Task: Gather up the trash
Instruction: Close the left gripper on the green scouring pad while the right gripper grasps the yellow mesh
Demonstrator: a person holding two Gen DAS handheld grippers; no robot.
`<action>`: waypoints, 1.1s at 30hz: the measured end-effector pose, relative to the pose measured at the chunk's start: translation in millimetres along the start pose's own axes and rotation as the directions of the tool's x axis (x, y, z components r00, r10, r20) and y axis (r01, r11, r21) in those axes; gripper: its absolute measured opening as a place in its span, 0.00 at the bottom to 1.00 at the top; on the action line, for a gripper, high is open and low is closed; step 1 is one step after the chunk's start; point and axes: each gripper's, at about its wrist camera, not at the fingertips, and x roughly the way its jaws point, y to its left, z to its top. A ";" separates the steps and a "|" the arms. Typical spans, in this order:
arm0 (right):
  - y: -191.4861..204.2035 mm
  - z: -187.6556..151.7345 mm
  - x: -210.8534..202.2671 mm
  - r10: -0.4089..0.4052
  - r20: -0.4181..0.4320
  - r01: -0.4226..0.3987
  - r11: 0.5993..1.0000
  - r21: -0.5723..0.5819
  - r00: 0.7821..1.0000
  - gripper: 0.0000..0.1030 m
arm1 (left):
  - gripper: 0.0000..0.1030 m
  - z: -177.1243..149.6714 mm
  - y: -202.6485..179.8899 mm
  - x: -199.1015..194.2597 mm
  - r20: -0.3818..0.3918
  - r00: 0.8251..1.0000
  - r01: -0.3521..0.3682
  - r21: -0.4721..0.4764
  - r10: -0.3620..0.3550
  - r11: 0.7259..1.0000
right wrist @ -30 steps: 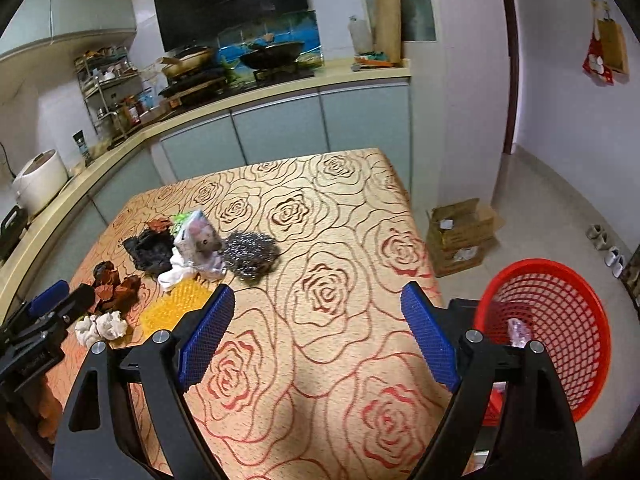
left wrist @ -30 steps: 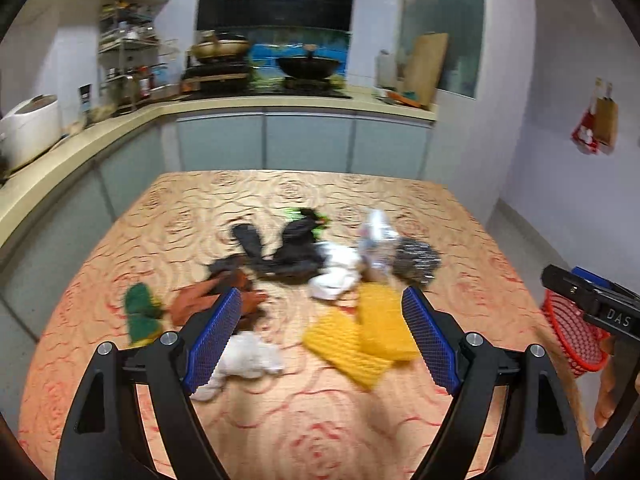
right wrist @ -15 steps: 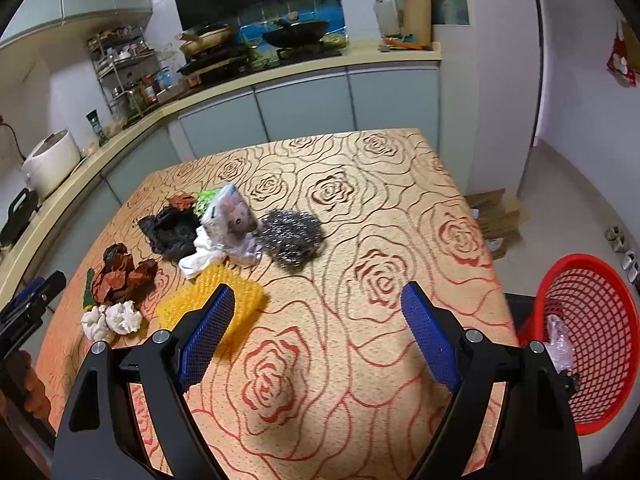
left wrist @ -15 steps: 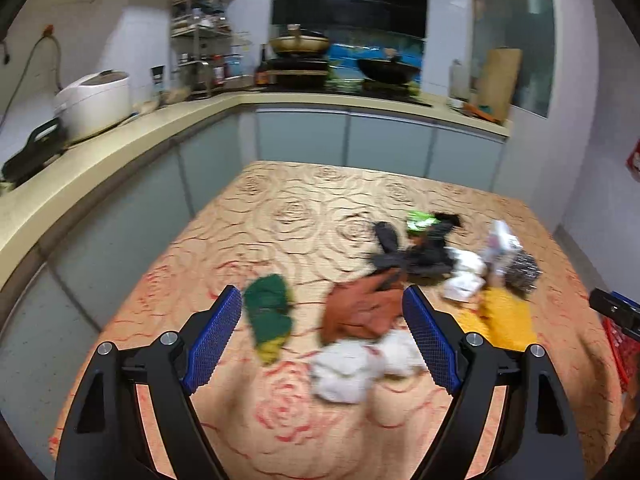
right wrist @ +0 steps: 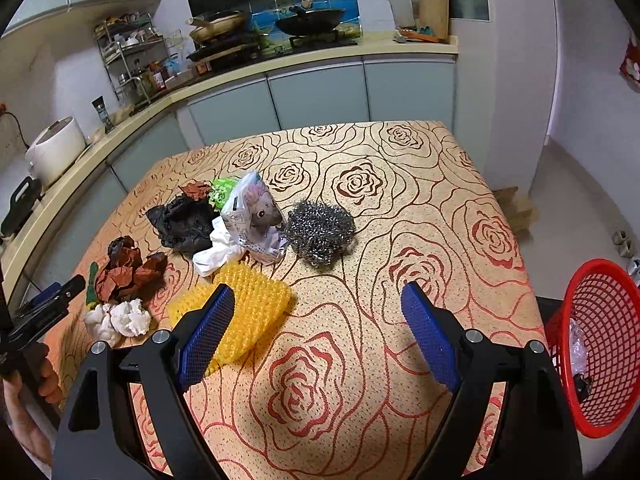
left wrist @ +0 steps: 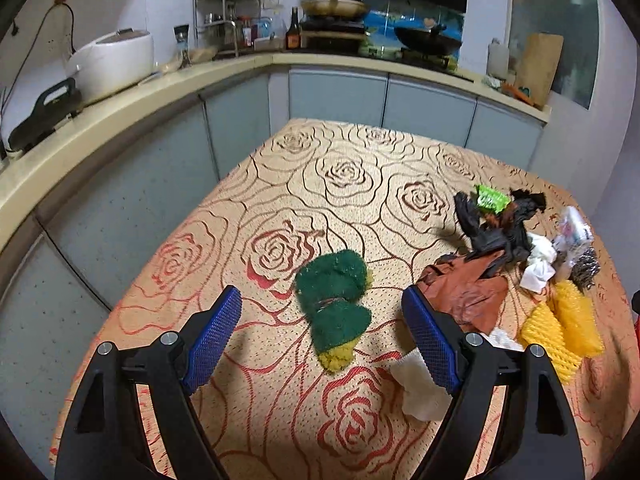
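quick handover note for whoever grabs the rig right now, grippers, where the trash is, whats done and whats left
Left gripper: open, empty, lined up on the green sponge.
Right gripper: open, empty, over the table near the yellow mesh.
Red basket at the right of the table holds a few scraps.
Left on the table: steel scrubber, printed bag, black bag, brown wrapper, white tissue.

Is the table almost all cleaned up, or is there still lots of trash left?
Barely started. The red basket holds only a few scraps. Both grippers are open and empty; the left gripper lines up on the green sponge. The steel wool, yellow mesh and the other scraps remain on the table.
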 end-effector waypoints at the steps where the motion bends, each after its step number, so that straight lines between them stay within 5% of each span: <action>1: 0.1 0.0 2.4 0.004 -0.007 -0.004 1.000 0.006 1.000 0.80 | 0.77 0.3 0.1 3.6 -0.008 1.000 0.002 -0.003 -0.002 1.000; 12: 35.7 -2.1 32.0 0.080 -0.079 -0.082 0.996 -0.028 0.994 0.80 | 0.50 -2.6 2.2 33.4 -0.102 0.994 0.039 -0.023 -0.041 0.999; 14: 42.2 -3.7 40.8 0.090 -0.103 -0.093 0.995 -0.028 0.991 0.80 | 0.39 -3.0 2.1 36.0 -0.117 0.992 0.049 -0.026 -0.052 0.998; 24: 49.4 -9.8 60.2 0.079 -0.158 -0.085 0.996 -0.033 0.984 0.80 | 0.34 -2.6 3.9 30.6 -0.092 0.994 0.056 -0.030 -0.058 0.998; 29: 48.1 -13.4 64.1 0.095 -0.181 -0.103 0.994 -0.035 0.979 0.55 | 0.34 -4.2 4.6 26.3 -0.085 0.995 0.048 -0.028 -0.050 0.998; 33: 44.7 -10.8 62.4 0.121 -0.179 -0.127 0.992 -0.018 0.976 0.48 | 0.34 -2.9 7.5 21.8 -0.075 0.996 0.047 -0.030 -0.049 0.998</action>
